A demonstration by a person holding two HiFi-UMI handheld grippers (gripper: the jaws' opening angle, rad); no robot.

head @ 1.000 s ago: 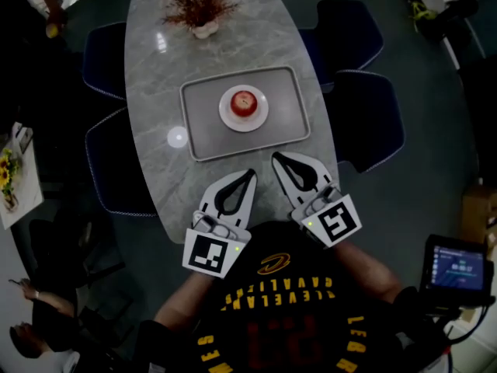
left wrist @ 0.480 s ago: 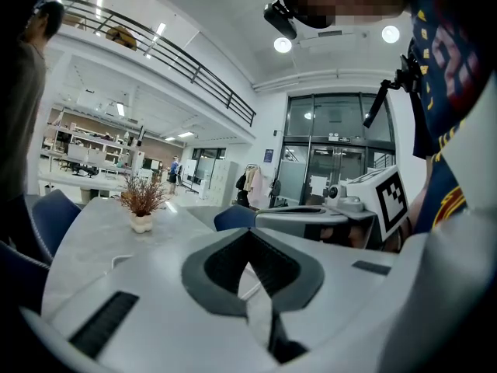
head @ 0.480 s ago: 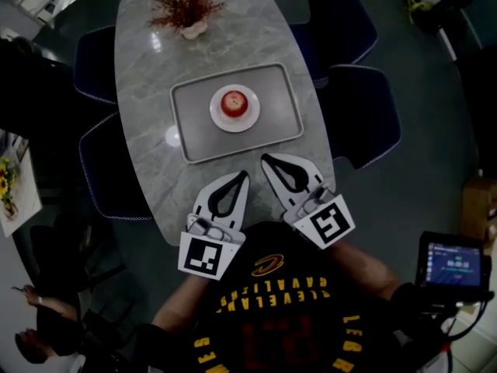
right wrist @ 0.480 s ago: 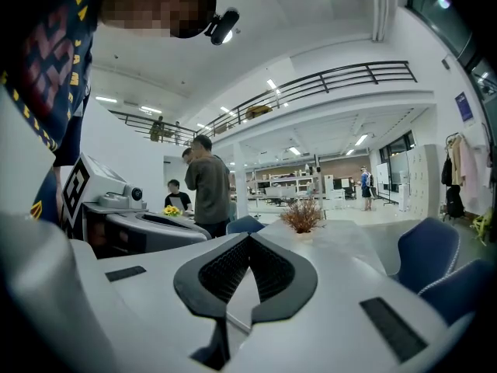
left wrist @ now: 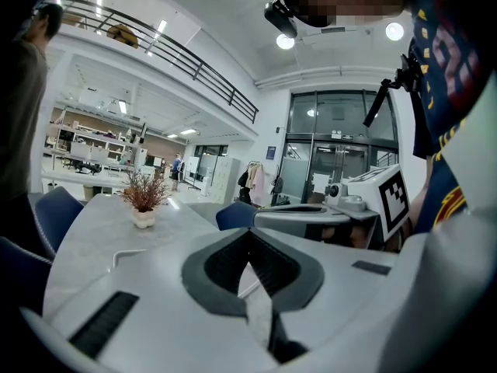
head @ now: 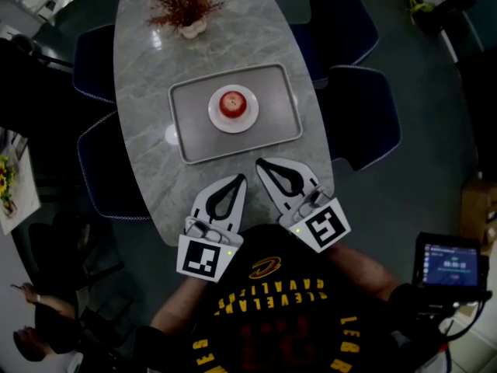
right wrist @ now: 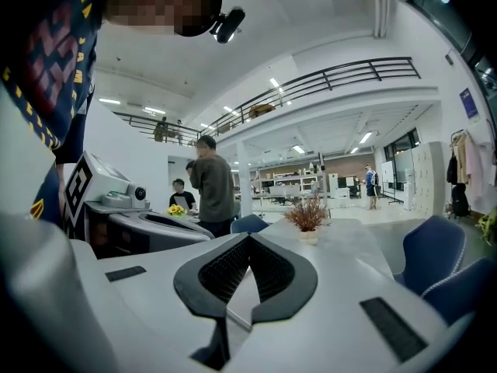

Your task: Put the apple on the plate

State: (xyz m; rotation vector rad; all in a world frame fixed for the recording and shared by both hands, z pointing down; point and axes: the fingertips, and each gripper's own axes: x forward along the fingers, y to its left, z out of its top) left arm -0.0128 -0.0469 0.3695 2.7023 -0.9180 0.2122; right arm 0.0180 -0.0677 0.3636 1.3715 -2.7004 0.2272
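Note:
A red apple rests on a small white plate in the middle of a grey tray on the marble table. My left gripper and right gripper hover over the table's near edge, just short of the tray, side by side. Both are shut with nothing between the jaws. The left gripper view shows the left gripper with tips meeting. In the right gripper view, the right gripper is closed the same way. Neither gripper view shows the apple.
A pot of dried red twigs stands at the table's far end. Dark blue chairs line both long sides. A small screen sits at the lower right. People stand beyond the table in the right gripper view.
The head view has shifted slightly. Both grippers stay shut at the near table edge, and the apple sits on the plate as before.

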